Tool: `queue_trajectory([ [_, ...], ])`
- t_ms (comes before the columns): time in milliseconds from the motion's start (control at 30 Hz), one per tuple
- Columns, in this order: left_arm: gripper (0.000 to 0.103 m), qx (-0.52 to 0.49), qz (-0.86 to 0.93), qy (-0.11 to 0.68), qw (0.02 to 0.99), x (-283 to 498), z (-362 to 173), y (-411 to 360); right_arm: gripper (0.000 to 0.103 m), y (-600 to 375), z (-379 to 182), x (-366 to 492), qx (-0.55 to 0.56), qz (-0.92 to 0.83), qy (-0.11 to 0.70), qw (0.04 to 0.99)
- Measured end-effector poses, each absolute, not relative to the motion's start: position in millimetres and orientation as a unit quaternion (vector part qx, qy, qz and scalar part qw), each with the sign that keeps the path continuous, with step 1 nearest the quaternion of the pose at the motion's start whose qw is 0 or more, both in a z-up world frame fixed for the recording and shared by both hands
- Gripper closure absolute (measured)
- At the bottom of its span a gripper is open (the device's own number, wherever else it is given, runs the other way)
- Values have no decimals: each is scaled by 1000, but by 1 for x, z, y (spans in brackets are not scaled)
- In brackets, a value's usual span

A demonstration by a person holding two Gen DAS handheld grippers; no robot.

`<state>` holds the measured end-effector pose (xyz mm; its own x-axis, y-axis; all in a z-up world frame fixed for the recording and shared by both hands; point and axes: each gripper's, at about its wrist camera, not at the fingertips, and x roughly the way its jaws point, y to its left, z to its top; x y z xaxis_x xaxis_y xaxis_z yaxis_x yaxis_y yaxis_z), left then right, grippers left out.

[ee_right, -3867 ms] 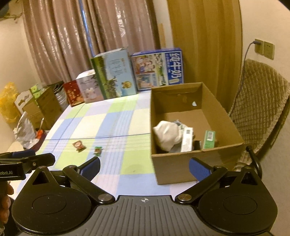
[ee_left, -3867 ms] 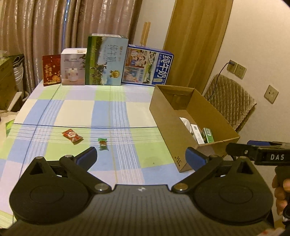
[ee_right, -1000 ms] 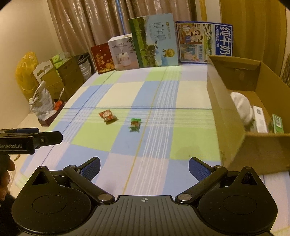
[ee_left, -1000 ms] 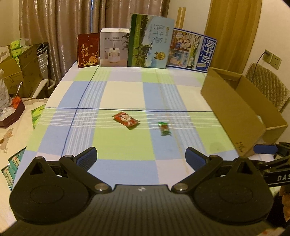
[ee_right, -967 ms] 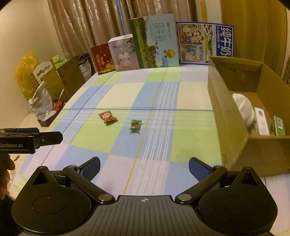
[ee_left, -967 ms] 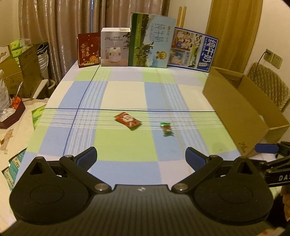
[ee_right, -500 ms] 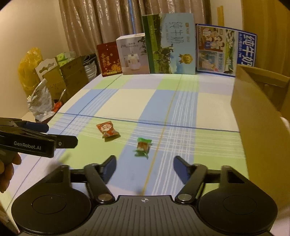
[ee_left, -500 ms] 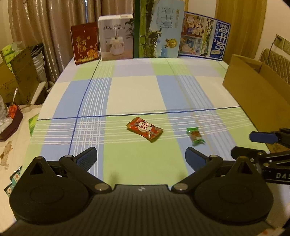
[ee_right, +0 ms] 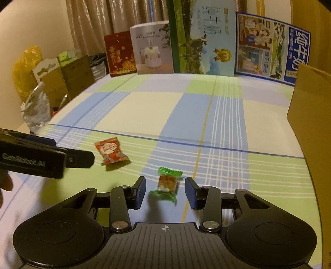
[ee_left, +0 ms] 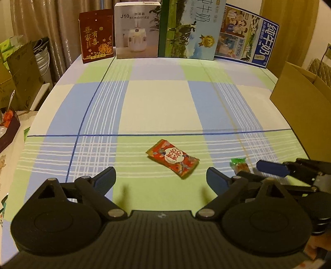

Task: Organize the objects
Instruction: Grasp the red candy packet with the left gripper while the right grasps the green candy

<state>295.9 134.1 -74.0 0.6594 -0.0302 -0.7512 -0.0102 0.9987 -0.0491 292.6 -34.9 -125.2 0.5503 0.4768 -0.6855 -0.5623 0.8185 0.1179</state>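
- Lying flat on a green square of the checked cloth, the green-wrapped candy (ee_right: 166, 183) shows a brownish block through its clear middle, with crimped green ends front and back.
- The right claw (ee_right: 164, 192) is low over the surface, its blue-padded fingers (ee_right: 140, 191) half-closed to either side of the candy, a gap left on each side and neither pad touching the wrapper.
- The red snack packet (ee_left: 173, 161) lies just left of the candy, apart from it, printed with a white round label and tilted on the cloth.
- The left claw (ee_left: 161, 175) is spread wide and holds nothing; the red packet lies ahead of it, between the lines of its two fingers and not yet between the pads.
- In the left wrist view the right claw's upper finger reaches in from the right edge beside the candy (ee_left: 240, 164); in the right wrist view the left claw's body juts in from the left, close to the red packet (ee_right: 110, 150).
- The cardboard box (ee_right: 310, 107) stands on the right side of the surface, its tall side wall facing the candy, with open cloth in between.
- The surface (ee_left: 161, 107) wears a blue, green and cream plaid cloth, bare through its middle.
- Along its far edge stand a red gift bag (ee_left: 96, 35), a humidifier box (ee_left: 136, 31) and two milk cartons (ee_left: 189, 29), with curtains (ee_right: 99, 18) behind.
- Bags and cardboard boxes crowd the floor off the left edge.
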Motion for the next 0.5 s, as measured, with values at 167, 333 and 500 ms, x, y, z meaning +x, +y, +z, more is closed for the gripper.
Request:
queue_trajectory([
  [167,13,-39,-10,421,906,310,-81,131,81,-34,-132,297,-76,297,366,879],
  [333,23,-46,-13,427,903,326,-92,124,86,-45,-130,307,-62,283,367,884],
  [500,38,-53,-8,437,898,340,-106,123,86,-56,-127,311,-61,277,366,886],
])
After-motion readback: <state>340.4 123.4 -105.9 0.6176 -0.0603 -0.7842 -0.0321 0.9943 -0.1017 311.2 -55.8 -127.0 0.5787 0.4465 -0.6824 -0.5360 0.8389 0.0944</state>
